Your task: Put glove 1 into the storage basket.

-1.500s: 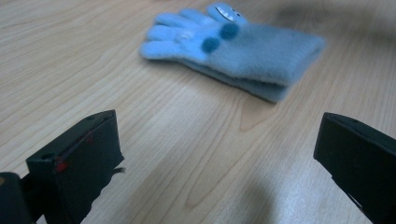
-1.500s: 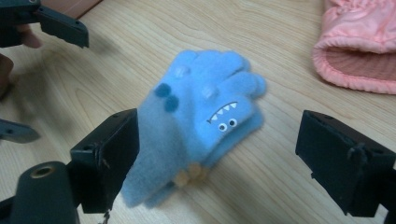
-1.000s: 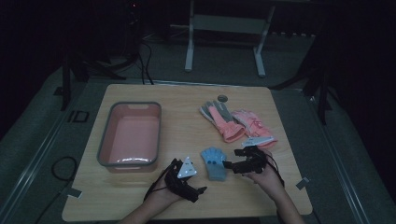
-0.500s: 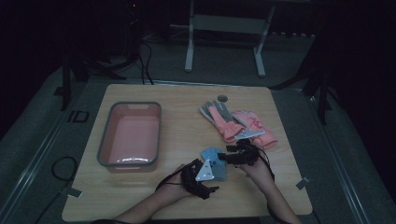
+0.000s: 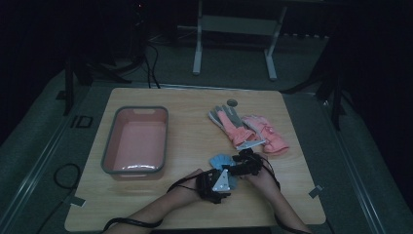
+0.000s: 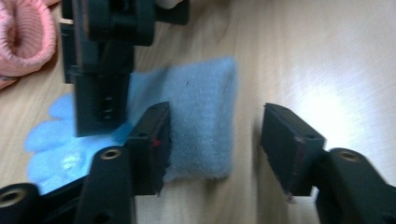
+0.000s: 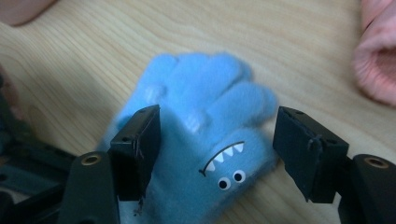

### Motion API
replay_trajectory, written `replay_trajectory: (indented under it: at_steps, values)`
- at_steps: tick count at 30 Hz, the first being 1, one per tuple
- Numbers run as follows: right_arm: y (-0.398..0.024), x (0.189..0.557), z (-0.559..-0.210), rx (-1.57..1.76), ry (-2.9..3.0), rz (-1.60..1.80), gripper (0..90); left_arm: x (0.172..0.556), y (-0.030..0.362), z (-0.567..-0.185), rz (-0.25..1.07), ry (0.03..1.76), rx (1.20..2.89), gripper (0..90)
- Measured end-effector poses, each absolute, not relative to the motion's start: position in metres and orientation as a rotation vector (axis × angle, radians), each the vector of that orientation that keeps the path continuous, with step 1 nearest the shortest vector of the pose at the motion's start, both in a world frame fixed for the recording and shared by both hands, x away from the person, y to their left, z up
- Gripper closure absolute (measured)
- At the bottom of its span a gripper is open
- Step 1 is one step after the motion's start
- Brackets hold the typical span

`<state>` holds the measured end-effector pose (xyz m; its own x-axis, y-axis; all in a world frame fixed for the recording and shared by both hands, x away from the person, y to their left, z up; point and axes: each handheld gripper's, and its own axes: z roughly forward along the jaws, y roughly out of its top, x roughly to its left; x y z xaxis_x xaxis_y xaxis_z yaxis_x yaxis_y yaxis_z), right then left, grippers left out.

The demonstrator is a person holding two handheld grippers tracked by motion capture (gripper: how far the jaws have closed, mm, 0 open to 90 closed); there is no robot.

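A: Your blue glove (image 7: pixel 205 154) is fuzzy fleece with a printed monster face, toothy grin and two eyes. It lies flat on the bench (image 5: pixel 190 105) near the front edge, between your hands.

B: Fingers?

A: Left gripper (image 6: pixel 215 144): fingers have just been closing and straddle the glove's cuff end, one pad against the fleece, the other apart over bare wood. No clamp. Right gripper (image 7: pixel 217 151): fingers have just been opening a little and stand apart on either side of the palm, not pressing.

B: Surroundings?

A: Bench is pale wood grain with rounded corners. A pink tub (image 5: pixel 136 141), grey rim, rectangular, sits at the left. Pink ribbed knit gloves (image 5: pixel 248 129) with grey fingers lie at the right, just beyond your hands. Room is dark; grey floor, white frame legs behind the bench.
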<state>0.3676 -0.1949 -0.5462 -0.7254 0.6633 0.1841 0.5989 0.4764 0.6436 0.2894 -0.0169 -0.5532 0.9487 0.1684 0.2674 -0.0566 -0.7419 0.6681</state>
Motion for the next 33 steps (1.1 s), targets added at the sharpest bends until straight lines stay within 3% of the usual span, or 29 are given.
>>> replay_trajectory:
  at_steps: [1, 2, 5, 10, 12, 18, 33]
  values:
    - [-0.195, 0.367, -0.548, 1.116, 2.618, 1.098, 32.4, 0.291, -0.016, -0.553, 0.436, 0.083, 2.370, 51.0]
    - [-0.195, 0.366, -0.548, 1.082, 2.632, 1.112, 36.0, 0.292, -0.015, -0.553, 0.424, 0.088, 2.367, 61.9]
    - [-0.195, 0.366, -0.549, 1.054, 2.659, 1.141, 46.1, 0.298, -0.012, -0.551, 0.368, 0.120, 2.358, 68.5]
    - [-0.194, 0.367, -0.551, 1.056, 2.681, 1.181, 72.1, 0.305, -0.010, -0.549, 0.298, 0.167, 2.354, 74.2]
    - [-0.192, 0.366, -0.551, 1.053, 2.699, 1.173, 77.2, 0.308, -0.008, -0.548, 0.268, 0.159, 2.352, 75.8]
    - [-0.191, 0.365, -0.544, 1.054, 2.689, 1.180, 81.8, 0.313, -0.006, -0.539, 0.226, 0.170, 2.378, 77.0]
    - [-0.178, 0.373, -0.501, 0.992, 2.652, 1.292, 82.5, 0.317, 0.018, -0.490, 0.317, 0.182, 2.351, 77.9]
